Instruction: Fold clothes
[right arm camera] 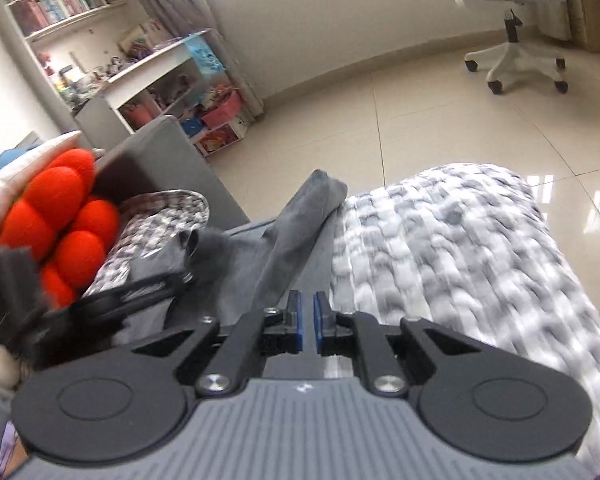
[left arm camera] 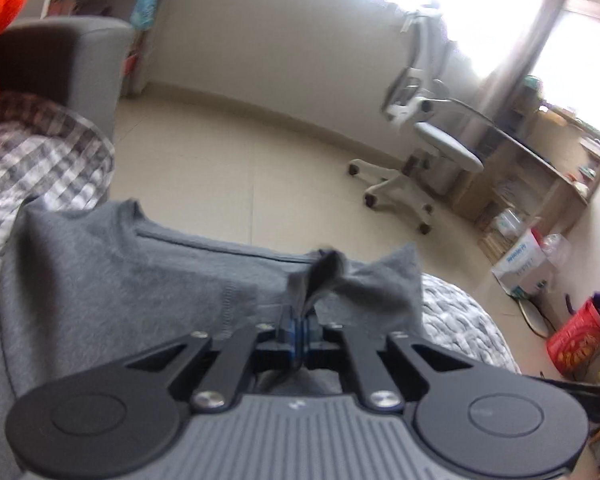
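Grey garment pinched in left tongs; chair blurred, probably clear

Daylight is pouring through a window onto the pale tiled floor; a white office chair is standing near a wooden desk, bookshelves lining the wall.

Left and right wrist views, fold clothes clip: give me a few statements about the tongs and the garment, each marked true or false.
1. The left tongs are shut on the grey garment. True.
2. The right tongs grip the grey garment too. False: their pads stand slightly apart with nothing between them.
3. The garment lies on the tiled floor. False: it rests on a grey-and-white blanket.
4. A white swivel chair stands on the floor. True.
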The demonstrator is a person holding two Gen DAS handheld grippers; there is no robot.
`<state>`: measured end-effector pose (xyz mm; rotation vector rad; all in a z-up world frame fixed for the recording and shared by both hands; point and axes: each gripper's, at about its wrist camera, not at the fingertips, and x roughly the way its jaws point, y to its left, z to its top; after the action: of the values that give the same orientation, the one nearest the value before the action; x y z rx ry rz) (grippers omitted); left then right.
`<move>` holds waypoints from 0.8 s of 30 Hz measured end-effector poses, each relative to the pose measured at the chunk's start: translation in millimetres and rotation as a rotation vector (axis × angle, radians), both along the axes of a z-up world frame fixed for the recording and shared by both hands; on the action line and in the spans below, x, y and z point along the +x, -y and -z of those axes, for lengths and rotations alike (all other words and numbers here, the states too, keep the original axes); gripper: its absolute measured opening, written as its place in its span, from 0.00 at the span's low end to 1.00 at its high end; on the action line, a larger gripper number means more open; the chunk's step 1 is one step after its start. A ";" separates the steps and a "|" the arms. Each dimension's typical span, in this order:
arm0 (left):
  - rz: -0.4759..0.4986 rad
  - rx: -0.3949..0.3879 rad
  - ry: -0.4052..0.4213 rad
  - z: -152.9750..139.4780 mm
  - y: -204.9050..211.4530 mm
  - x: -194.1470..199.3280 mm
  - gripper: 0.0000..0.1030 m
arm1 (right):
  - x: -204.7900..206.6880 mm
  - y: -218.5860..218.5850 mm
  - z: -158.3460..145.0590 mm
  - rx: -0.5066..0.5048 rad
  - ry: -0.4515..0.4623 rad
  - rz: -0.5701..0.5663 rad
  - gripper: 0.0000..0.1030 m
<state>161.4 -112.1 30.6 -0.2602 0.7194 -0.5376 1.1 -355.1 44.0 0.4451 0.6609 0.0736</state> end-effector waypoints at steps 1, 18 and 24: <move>-0.012 -0.035 -0.007 -4.2 -5.7 0.3 0.03 | 9.7 0.1 1.9 -0.012 -0.003 0.008 0.13; -0.153 -0.123 -0.133 -12.1 -56.5 -2.9 0.03 | 118.2 -18.9 33.8 -0.244 -0.074 -0.012 0.10; -0.127 -0.264 -0.126 -32.0 -58.6 -10.5 0.03 | 136.9 -8.0 27.1 -0.228 -0.047 0.001 0.12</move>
<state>150.9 -53.5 62.6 -0.5868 0.7477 -0.4975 138.0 -347.0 16.8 0.2278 0.7058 -0.0133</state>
